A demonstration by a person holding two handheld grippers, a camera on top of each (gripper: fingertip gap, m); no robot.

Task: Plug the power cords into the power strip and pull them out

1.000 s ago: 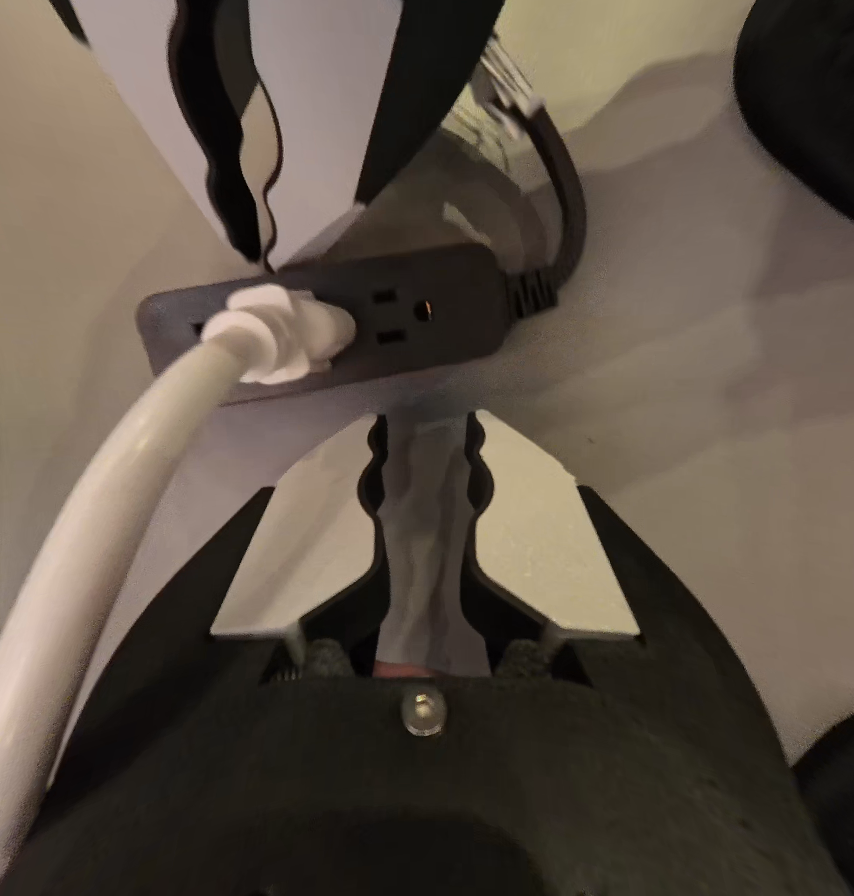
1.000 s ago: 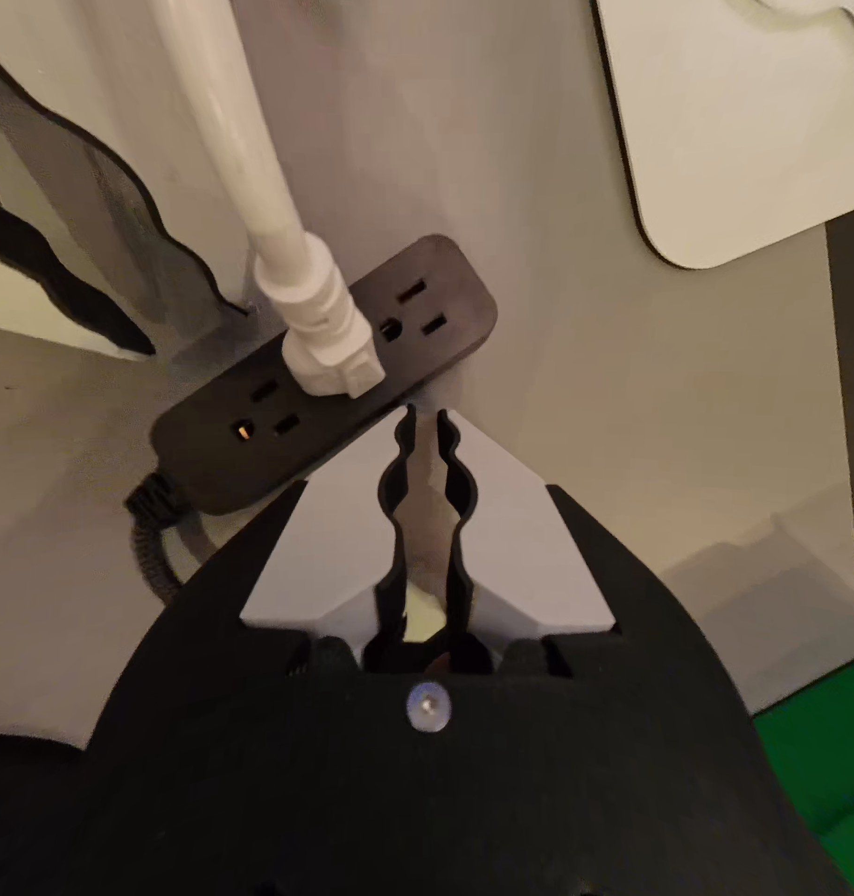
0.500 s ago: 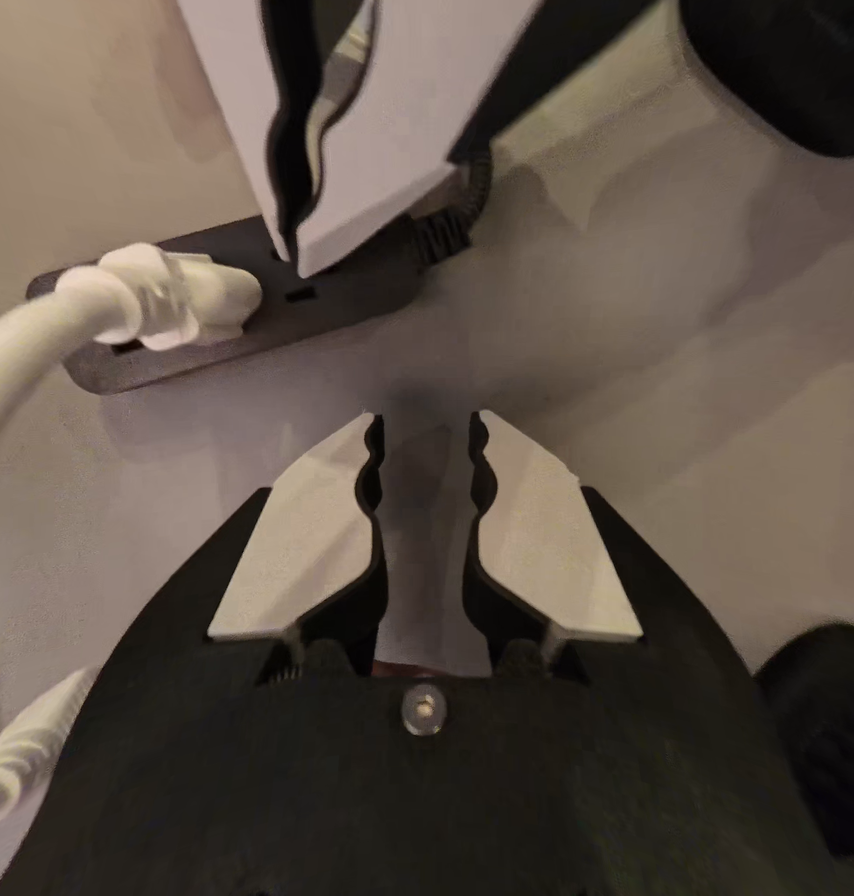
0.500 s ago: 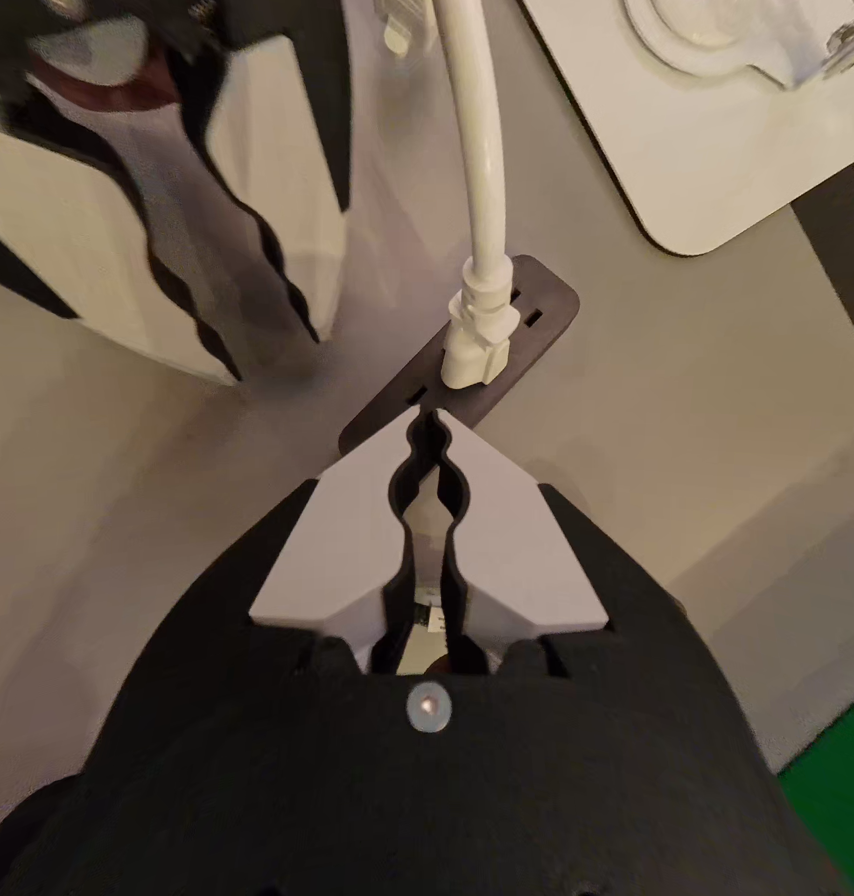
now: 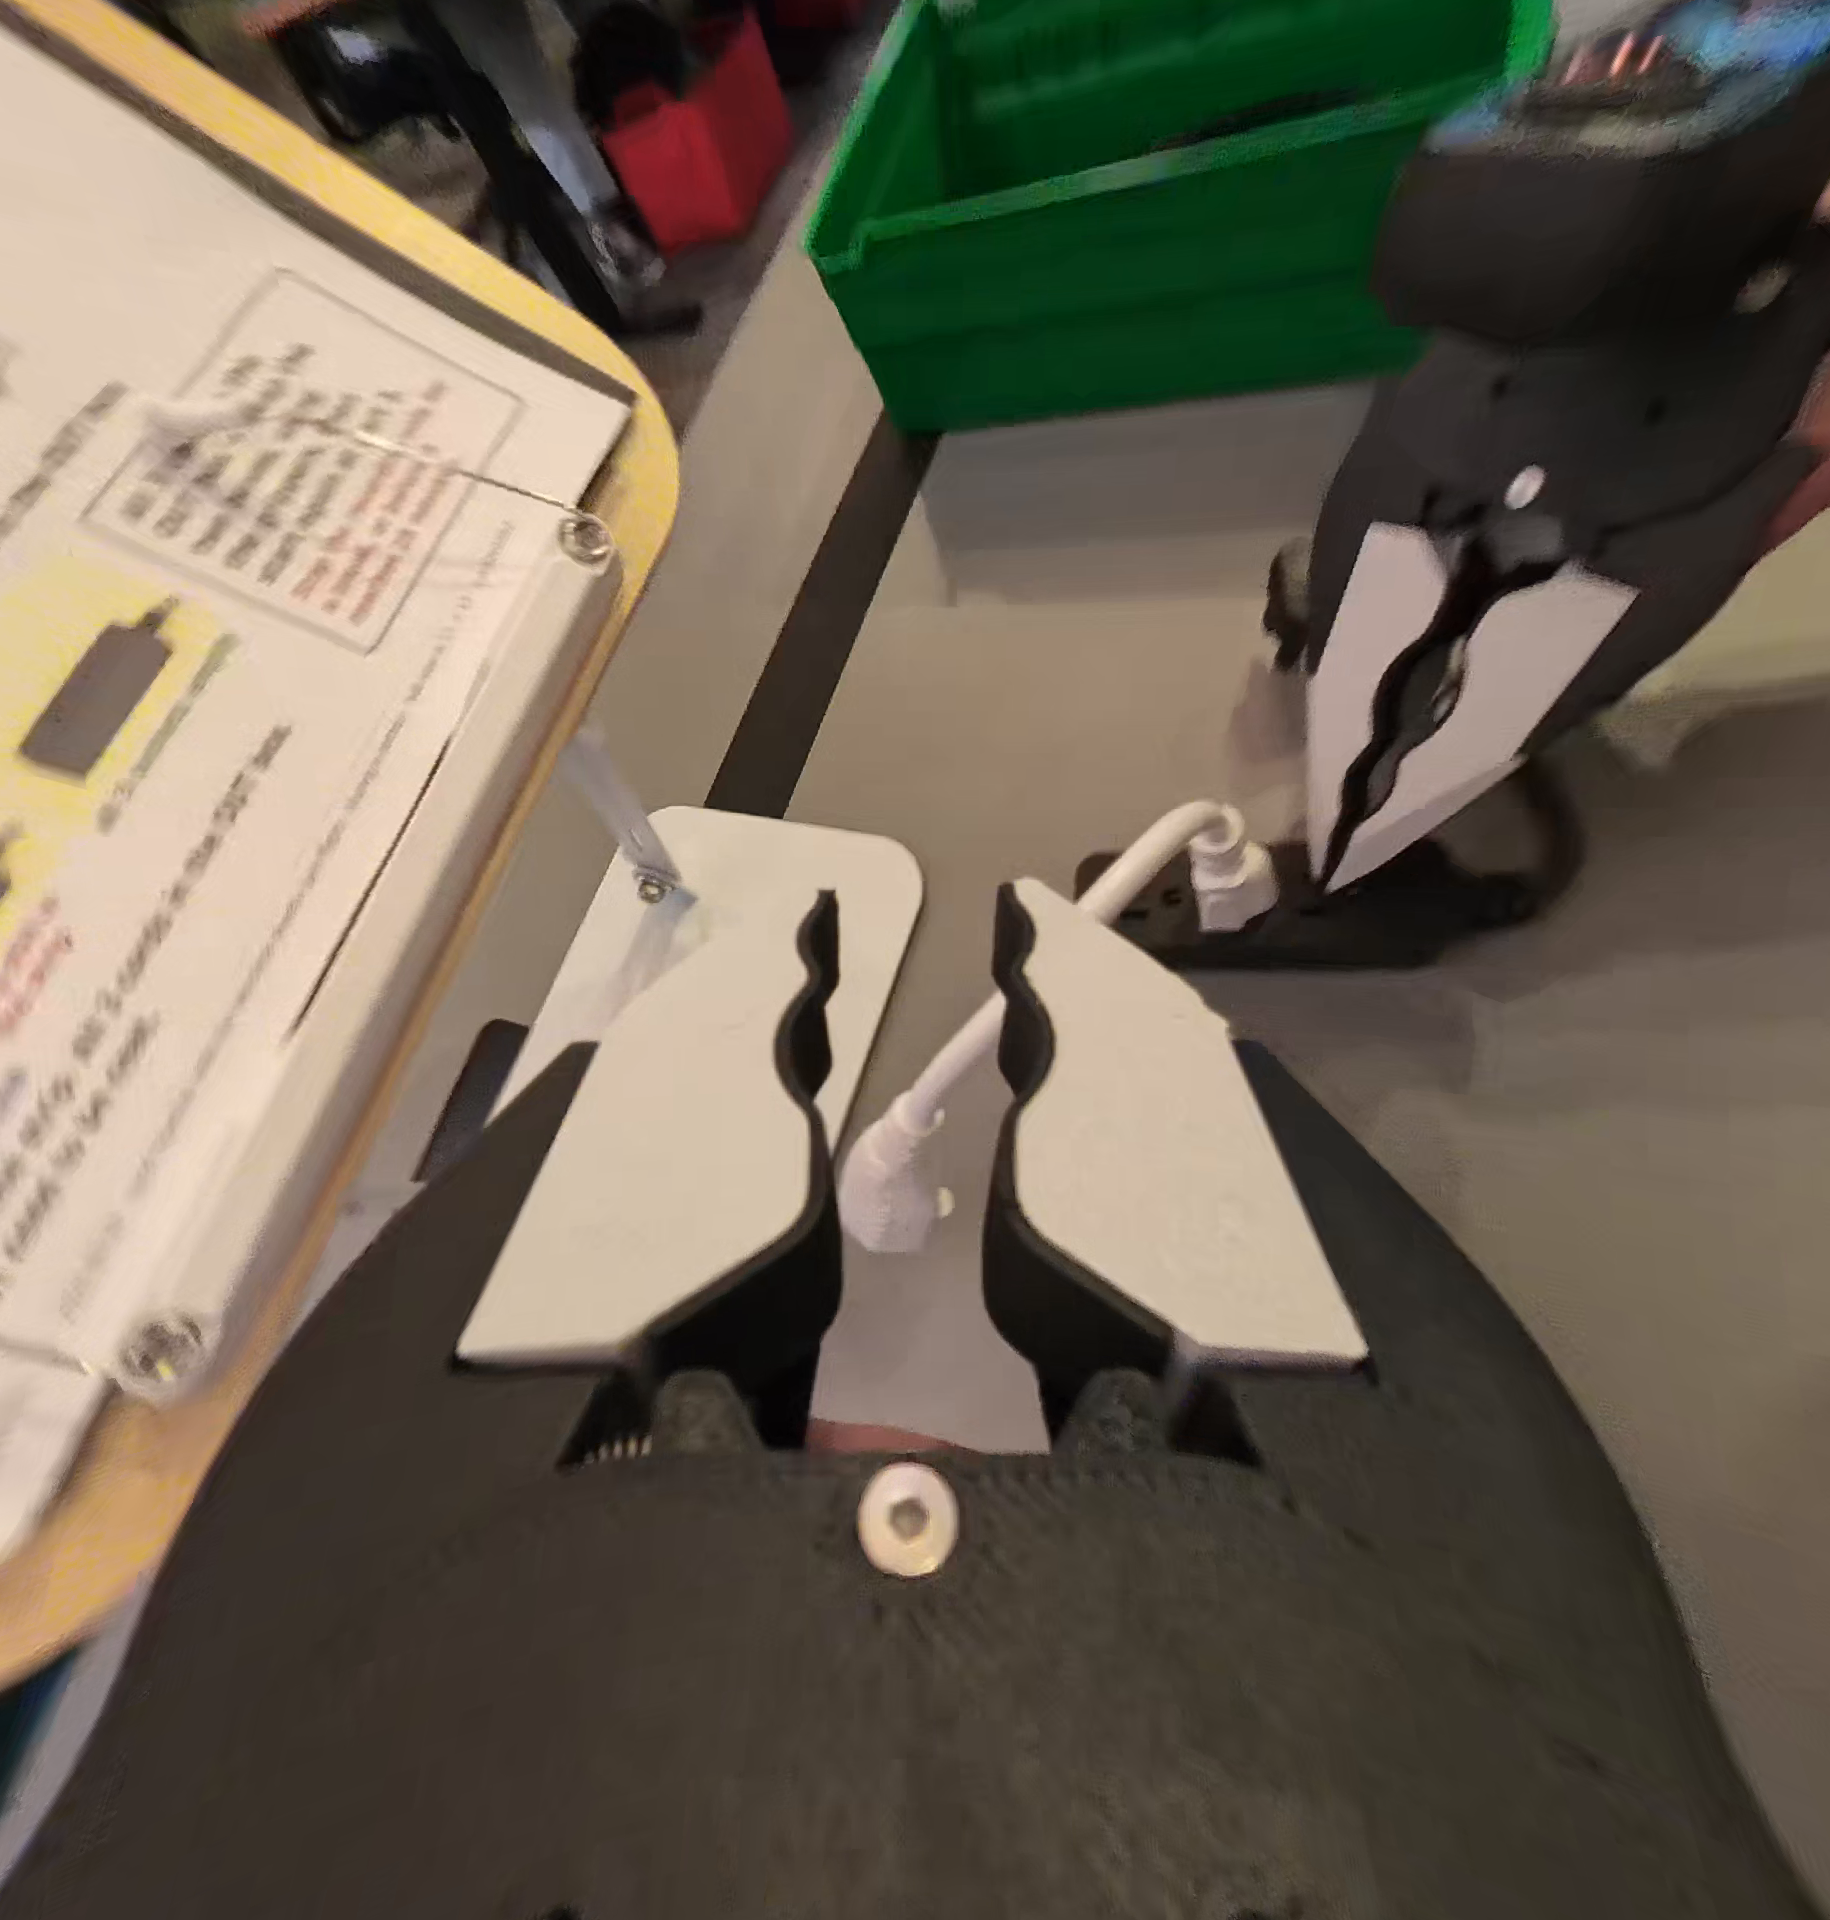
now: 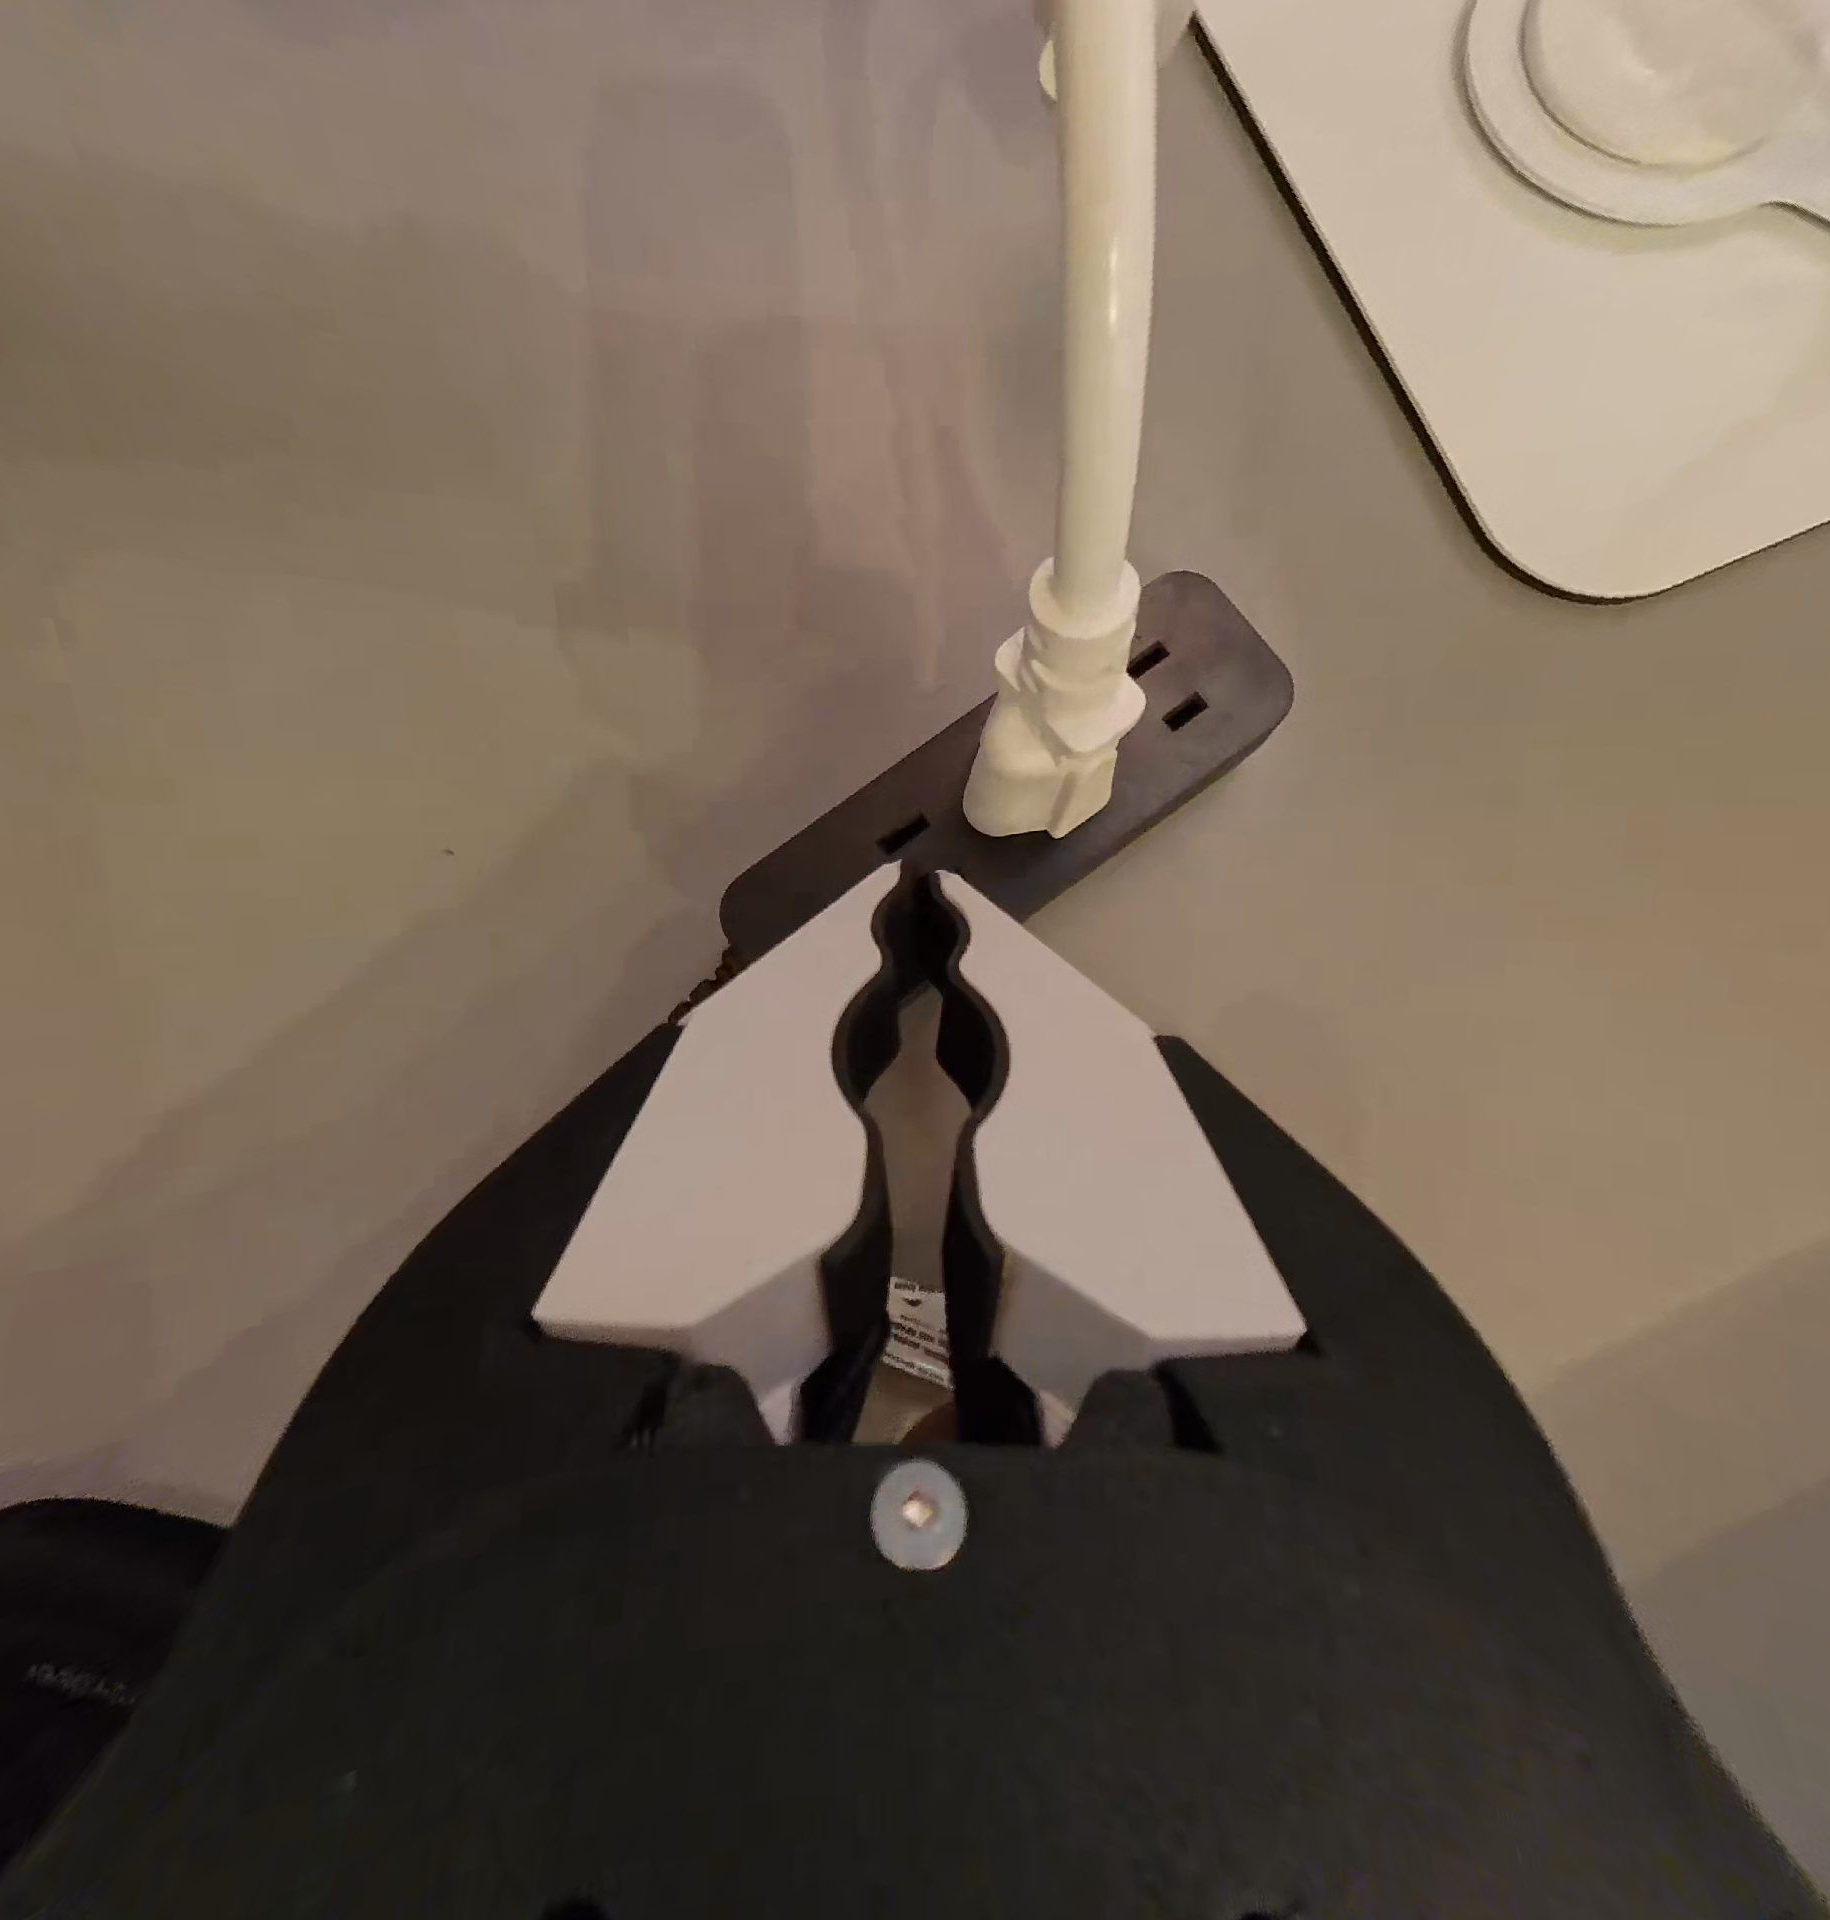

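Left wrist view shows the left gripper [image 5: 914, 925] with its white-faced fingers spread apart and nothing between them in a grip. Beyond the gap, at about 6 o'clock of the frame centre, a loose white moulded plug [image 5: 890, 1184] lies on the grey tabletop [image 5: 1513, 1091], its white round cord [image 5: 1139, 862] running up toward 1 o'clock to a second white plug [image 5: 1235, 881] seated in the flat black power strip [image 5: 1337, 925]. At 2 o'clock the right gripper [image 5: 1335, 871] points down with its tip touching or just above the strip, right of that plug; I cannot tell which. A white rounded base plate [image 5: 869, 883] sits at 12 o'clock of the left gripper's fingers, a yellow-edged instruction board [image 5: 267, 623] fills 9 to 11 o'clock, and a green plastic bin [image 5: 1098, 260] stands at 1 o'clock beyond the tabletop edge.

Right wrist view looks down on the black power strip [image 6: 1181, 769], lying diagonally from 7 to 1 o'clock. The seated white plug [image 6: 1056, 738] stands in its middle outlet, cord [image 6: 1103, 312] rising to 12 o'clock. The right gripper [image 6: 919, 878] has its fingers pressed nearly together, holding nothing, tips over the strip's near end. The white base plate [image 6: 1617, 395] lies at 2 o'clock.
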